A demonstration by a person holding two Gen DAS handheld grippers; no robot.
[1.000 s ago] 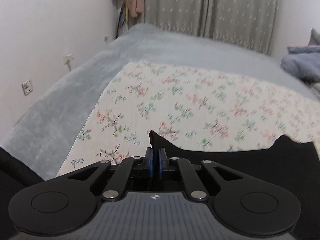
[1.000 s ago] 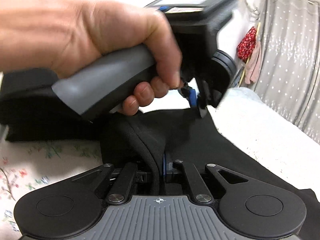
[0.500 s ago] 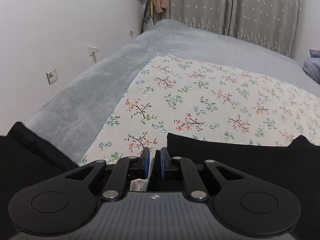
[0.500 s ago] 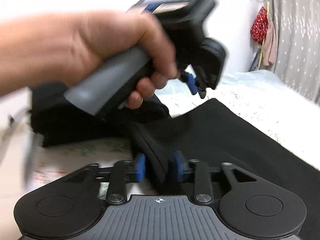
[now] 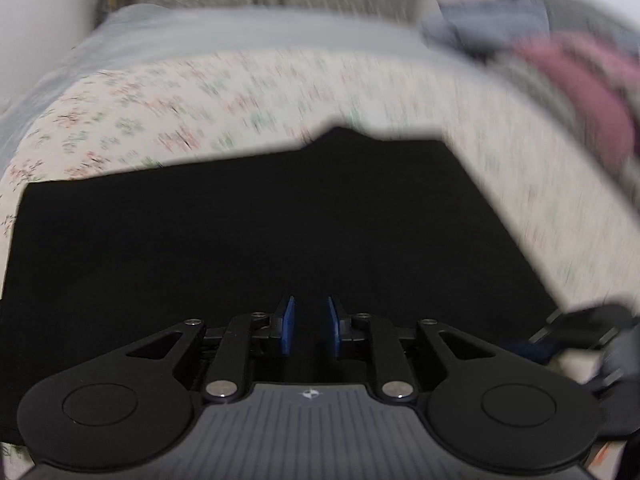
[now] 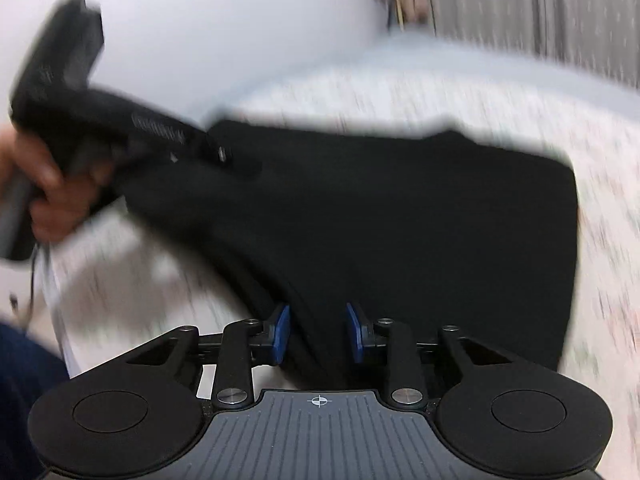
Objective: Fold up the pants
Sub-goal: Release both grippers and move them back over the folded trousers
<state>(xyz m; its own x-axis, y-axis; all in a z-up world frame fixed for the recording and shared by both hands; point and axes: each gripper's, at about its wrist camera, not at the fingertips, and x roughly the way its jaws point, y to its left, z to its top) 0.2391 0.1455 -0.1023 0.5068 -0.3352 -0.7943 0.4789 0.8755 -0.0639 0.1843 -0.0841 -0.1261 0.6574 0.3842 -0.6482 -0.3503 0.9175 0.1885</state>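
Black pants [image 5: 256, 232] lie folded flat on a floral sheet [image 5: 200, 112]; left gripper [image 5: 309, 330] parted narrowly above them, right gripper [image 6: 318, 334] wide, straddling their near ridge.

Both wrist views look forward, close over the black pants [image 5: 280, 220] – sharing them and the floral sheet [image 5: 240, 92].

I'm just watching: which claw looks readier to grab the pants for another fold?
Probably the right claw: it is open with a ridge of the pants between its pads. The left claw, also open, only faces flat cloth.
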